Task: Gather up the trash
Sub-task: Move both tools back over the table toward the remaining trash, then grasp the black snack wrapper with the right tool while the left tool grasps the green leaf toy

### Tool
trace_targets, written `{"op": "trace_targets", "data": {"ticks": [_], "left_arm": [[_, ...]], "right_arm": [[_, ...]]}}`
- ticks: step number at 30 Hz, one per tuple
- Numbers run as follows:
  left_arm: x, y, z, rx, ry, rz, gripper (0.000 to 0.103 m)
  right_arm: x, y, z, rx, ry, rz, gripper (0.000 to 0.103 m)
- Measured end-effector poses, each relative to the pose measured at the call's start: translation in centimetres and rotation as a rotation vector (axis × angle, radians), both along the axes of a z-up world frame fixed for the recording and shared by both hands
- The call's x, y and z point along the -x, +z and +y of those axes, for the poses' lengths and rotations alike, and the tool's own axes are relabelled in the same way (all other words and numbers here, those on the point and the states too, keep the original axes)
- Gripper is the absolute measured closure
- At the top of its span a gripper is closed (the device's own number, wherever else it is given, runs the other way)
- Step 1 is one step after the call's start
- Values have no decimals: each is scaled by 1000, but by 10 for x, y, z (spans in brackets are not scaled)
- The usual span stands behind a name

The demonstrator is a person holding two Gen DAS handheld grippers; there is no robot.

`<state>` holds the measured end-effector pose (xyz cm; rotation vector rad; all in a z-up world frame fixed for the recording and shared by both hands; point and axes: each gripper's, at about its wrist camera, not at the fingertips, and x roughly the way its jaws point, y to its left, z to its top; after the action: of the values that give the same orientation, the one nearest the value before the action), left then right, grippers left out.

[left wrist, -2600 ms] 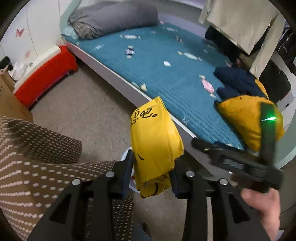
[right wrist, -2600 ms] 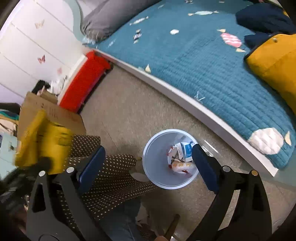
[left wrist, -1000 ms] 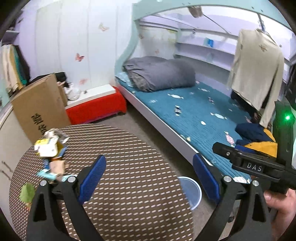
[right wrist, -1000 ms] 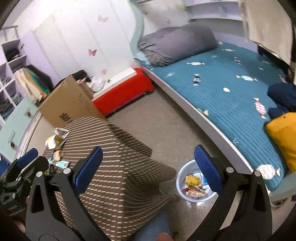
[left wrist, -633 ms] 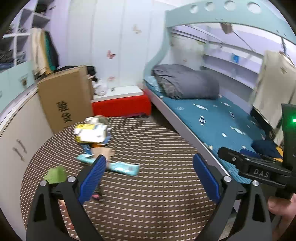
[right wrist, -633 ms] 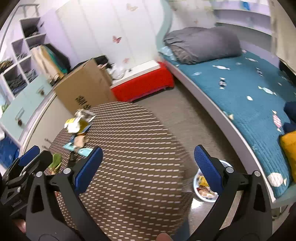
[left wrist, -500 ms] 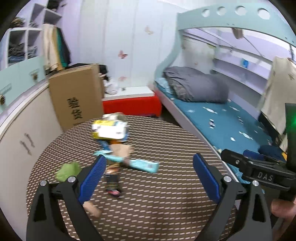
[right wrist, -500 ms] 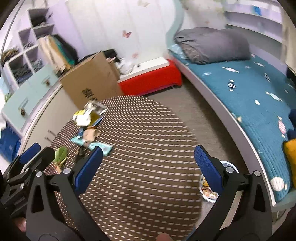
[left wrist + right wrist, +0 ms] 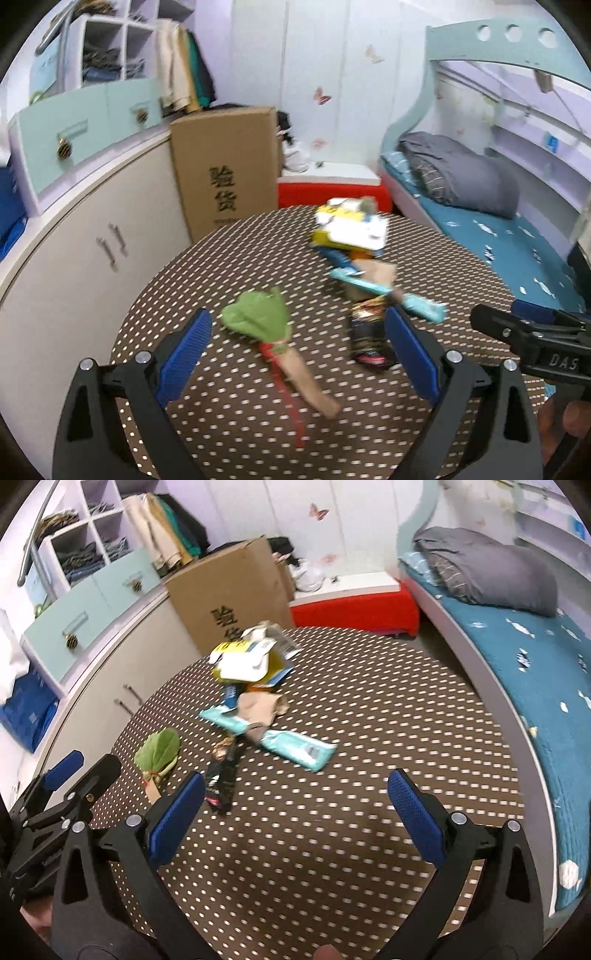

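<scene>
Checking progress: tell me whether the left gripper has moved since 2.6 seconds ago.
Yes. The left gripper, then beside the bed holding a yellow wrapper, now hangs open over the dotted table, facing the cardboard box.

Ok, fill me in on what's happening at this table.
A person holds a two-finger gripper in each hand over a round dotted table, clearing trash. Both the left gripper and the right gripper are open and empty. Litter lies on the table: a green leafy stalk nearest the left gripper, a dark wrapper, a light blue packet and a yellow-and-white carton further back. Nothing is gripped right now.
</scene>
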<state>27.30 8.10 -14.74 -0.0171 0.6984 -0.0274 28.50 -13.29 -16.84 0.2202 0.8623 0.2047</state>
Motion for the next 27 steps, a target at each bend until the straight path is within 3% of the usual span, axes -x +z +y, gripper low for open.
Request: {"op": "trace_targets", "data": {"ticks": [7, 15, 20, 22, 27], "left_arm": [[-19, -32, 25, -9, 71, 74, 10], [-37, -52, 34, -19, 75, 117, 10], [-47, -61, 41, -24, 80, 143, 11], [-50, -63, 44, -19, 68, 148, 12], [-58, -72, 38, -19, 0, 193, 31]], "right_arm": [[-14, -14, 36, 30, 84, 28, 6], [-27, -33, 69, 58, 146, 56, 7], [-41, -41, 82, 68, 153, 57, 16], [-45, -45, 84, 75, 152, 58, 28], [-49, -54, 95, 129, 163, 50, 48]]}}
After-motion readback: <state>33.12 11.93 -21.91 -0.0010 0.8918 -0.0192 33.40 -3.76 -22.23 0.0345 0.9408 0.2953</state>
